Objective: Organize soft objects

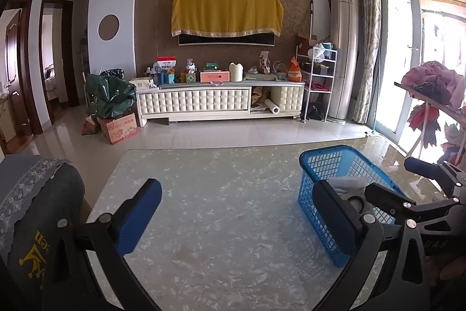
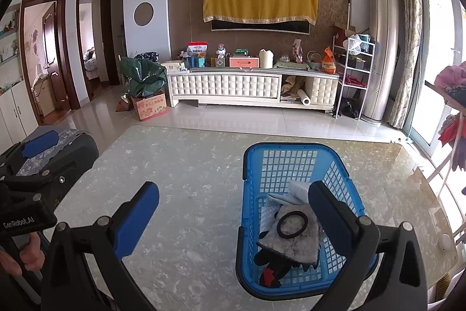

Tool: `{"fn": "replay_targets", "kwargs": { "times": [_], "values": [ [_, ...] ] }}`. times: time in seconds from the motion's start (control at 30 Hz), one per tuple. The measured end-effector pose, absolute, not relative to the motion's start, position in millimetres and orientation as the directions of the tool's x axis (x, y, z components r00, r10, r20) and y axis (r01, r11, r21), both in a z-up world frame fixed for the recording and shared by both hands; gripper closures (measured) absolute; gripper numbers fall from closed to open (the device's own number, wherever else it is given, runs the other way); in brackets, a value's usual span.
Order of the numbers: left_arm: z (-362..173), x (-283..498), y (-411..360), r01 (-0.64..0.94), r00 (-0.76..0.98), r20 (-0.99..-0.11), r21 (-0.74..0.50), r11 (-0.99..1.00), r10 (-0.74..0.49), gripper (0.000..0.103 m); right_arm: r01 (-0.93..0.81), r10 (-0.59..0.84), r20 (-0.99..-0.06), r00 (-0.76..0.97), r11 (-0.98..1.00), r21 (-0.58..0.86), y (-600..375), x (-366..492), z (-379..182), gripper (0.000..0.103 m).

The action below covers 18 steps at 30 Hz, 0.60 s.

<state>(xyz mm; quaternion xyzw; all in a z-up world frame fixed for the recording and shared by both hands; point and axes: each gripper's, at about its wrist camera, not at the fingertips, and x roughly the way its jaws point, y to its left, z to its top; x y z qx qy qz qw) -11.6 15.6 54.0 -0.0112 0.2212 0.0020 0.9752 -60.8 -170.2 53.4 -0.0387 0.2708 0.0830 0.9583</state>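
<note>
A blue plastic basket point(image 2: 294, 156) stands on the marble table point(image 2: 186, 165), right of centre; it also shows in the left wrist view point(image 1: 326, 162). Inside lie soft things: a grey cloth point(image 2: 294, 241) with a black hair ring point(image 2: 292, 224) on it, a pale folded cloth point(image 2: 287, 196), and a black and red item point(image 2: 272, 267). My right gripper point(image 2: 233, 217) is open and empty, its right finger over the basket. My left gripper point(image 1: 237, 214) is open and empty over the bare table, left of the basket. The right gripper also shows in the left wrist view point(image 1: 387, 188).
A dark chair back with a lace cover point(image 1: 38, 194) stands at the table's left edge. A rack with clothes point(image 1: 437, 89) is at the right. A TV cabinet point(image 1: 221, 98) lines the far wall across tiled floor.
</note>
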Motion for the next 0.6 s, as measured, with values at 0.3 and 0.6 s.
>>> {"fn": "replay_targets", "kwargs": {
  "times": [0.3, 0.6],
  "values": [
    [53.2, -12.8, 10.7, 0.003, 0.908, -0.418, -0.008, 1.0, -0.006, 0.0, -0.177, 0.137, -0.529, 0.837, 0.984, -0.025, -172.2, -61.0, 53.8, 0.0],
    [52.5, -10.8, 8.9, 0.012, 0.907, -0.42, -0.003, 1.0, -0.012, 0.0, -0.181, 0.139, -0.539, 0.831, 0.983, -0.025, -171.5, -58.9, 52.3, 0.0]
  ]
}}
